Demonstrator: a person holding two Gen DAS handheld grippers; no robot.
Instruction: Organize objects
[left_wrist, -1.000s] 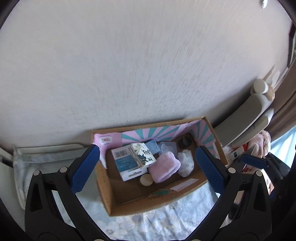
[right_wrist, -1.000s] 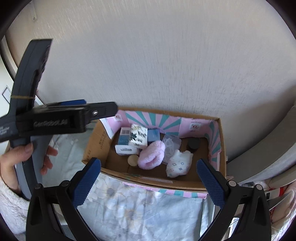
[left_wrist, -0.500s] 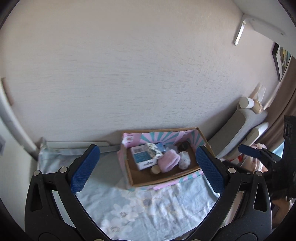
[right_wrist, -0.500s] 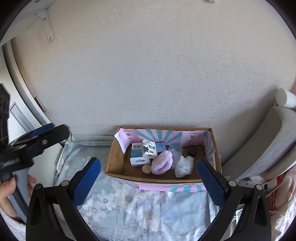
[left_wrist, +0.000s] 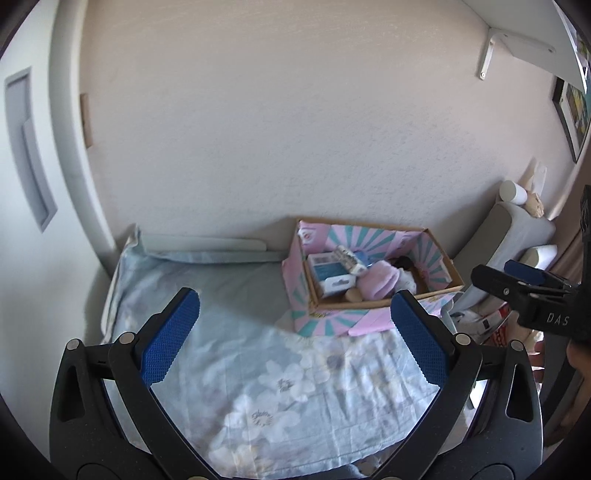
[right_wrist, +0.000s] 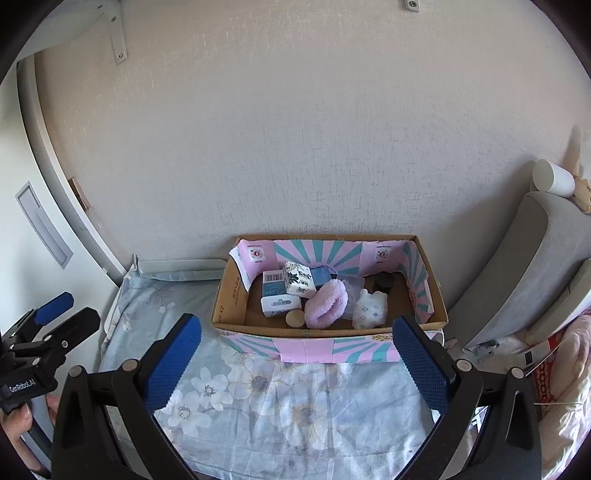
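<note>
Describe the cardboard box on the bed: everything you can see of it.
The cardboard box is an open-topped, shallow rectangular carton, plain brown on its left end, with pink and teal sunburst paper lining the inner walls and covering the front. It sits upright on the floral bedsheet, its back close against the wall. Inside lie small packaged boxes, a fluffy pink roll, a white patterned pouch, a small round wooden piece and a dark object. Neither pair of tongs touches it.

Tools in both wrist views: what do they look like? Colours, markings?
Both tools share one build: black plastic arms with triangular cutouts and silver rivets, blue cross-hatched pads. The left tool reads "GenRobot.AI" in white on its side in the right wrist view; the right tool shows "DAS".
</note>
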